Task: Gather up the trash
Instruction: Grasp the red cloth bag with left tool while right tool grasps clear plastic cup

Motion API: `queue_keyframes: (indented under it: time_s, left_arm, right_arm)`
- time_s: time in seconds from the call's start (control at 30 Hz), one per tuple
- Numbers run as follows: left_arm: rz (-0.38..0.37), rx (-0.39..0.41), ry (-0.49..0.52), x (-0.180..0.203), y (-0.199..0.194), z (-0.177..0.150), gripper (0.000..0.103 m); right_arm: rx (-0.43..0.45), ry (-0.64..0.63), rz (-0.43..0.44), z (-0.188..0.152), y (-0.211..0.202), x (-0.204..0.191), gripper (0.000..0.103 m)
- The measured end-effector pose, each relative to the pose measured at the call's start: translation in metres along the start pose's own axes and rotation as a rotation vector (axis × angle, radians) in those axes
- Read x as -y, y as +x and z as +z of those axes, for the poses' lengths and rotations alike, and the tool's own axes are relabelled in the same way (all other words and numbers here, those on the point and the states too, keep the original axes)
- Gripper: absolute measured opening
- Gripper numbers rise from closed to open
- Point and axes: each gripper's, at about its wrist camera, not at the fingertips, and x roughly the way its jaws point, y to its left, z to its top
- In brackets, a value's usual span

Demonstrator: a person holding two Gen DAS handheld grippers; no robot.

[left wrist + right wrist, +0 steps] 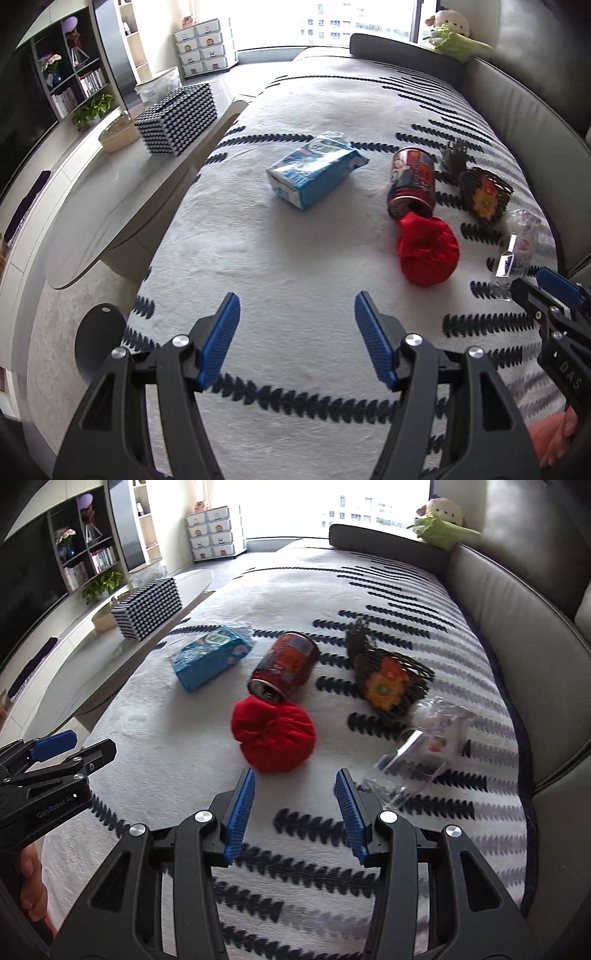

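Left wrist view, contents by size: grey leather sofa (517, 122) under a white blanket with dark leaf stripes (295, 258), which bears all the litter. Blue-and-white paper carton (314, 170), on its side, apart. Crumpled red cloth ball (428, 251) touching a toppled red drink can (412, 181); dark patterned wrapper with orange flower (484, 194); clear plastic packaging (517, 254), nearest the right gripper (295, 808). Left gripper (295, 339): jaws parted, empty. Right: parted, empty, likely poised for picking.

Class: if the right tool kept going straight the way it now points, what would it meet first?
Probably the white patterned sofa cover just ahead of the right tool; nothing lies between its open pads. The red cloth bundle sits further on, slightly left, though depth is uncertain.
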Motion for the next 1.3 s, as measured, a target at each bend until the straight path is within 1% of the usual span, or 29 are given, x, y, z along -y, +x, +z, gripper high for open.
queue_keyframes:
  time_s: [0.1, 0.2, 0.27, 0.3, 0.43, 0.53, 0.67, 0.73, 0.9, 1.03, 1.13, 1.2, 1.23, 1.3]
  left_arm:
    - [-0.021, -0.005, 0.045, 0.028, 0.01, 0.005, 0.065]
    - [-0.038, -0.013, 0.091, 0.051, 0.024, 0.009, 0.065]
    - [-0.048, -0.022, 0.118, 0.062, 0.036, 0.012, 0.065]
    - [-0.054, -0.028, 0.13, 0.067, 0.042, 0.013, 0.065]
    - [-0.072, -0.054, 0.181, 0.081, 0.069, 0.02, 0.065]
    - [-0.079, -0.062, 0.223, 0.091, 0.088, 0.026, 0.065]
    - [-0.106, -0.059, 0.263, 0.1, 0.104, 0.032, 0.065]
    - [-0.119, -0.044, 0.279, 0.103, 0.106, 0.033, 0.071]
    - [-0.156, -0.035, 0.306, 0.112, 0.11, 0.034, 0.074]
    - [-0.214, -0.047, 0.327, 0.12, 0.112, 0.03, 0.076]
    - [-0.227, -0.047, 0.355, 0.127, 0.114, 0.027, 0.078]
    - [-0.244, -0.056, 0.357, 0.13, 0.116, 0.028, 0.078]
    - [-0.255, -0.063, 0.356, 0.132, 0.117, 0.029, 0.078]
    - [-0.27, -0.074, 0.359, 0.136, 0.12, 0.029, 0.079]
  right_arm:
    - [-0.014, 0.058, -0.037, -0.004, 0.004, 0.036, 0.044]
    - [-0.035, 0.128, -0.073, -0.008, 0.013, 0.063, 0.045]
    - [-0.05, 0.183, -0.093, -0.011, 0.022, 0.075, 0.05]
    - [-0.058, 0.21, -0.102, -0.012, 0.027, 0.08, 0.051]
    - [-0.084, 0.31, -0.128, -0.016, 0.047, 0.09, 0.052]
    - [-0.093, 0.373, -0.147, -0.016, 0.059, 0.095, 0.055]
    - [-0.092, 0.433, -0.156, -0.014, 0.073, 0.097, 0.065]
    - [-0.092, 0.437, -0.159, -0.01, 0.079, 0.093, 0.066]
    - [-0.111, 0.433, -0.141, -0.006, 0.096, 0.081, 0.066]
    - [-0.128, 0.431, -0.13, -0.005, 0.104, 0.079, 0.066]
    - [-0.14, 0.44, -0.111, -0.005, 0.11, 0.08, 0.066]
    - [-0.149, 0.441, -0.096, -0.004, 0.112, 0.081, 0.061]
    - [-0.156, 0.441, -0.078, -0.004, 0.114, 0.081, 0.052]
    - [-0.157, 0.438, -0.074, -0.004, 0.113, 0.082, 0.052]
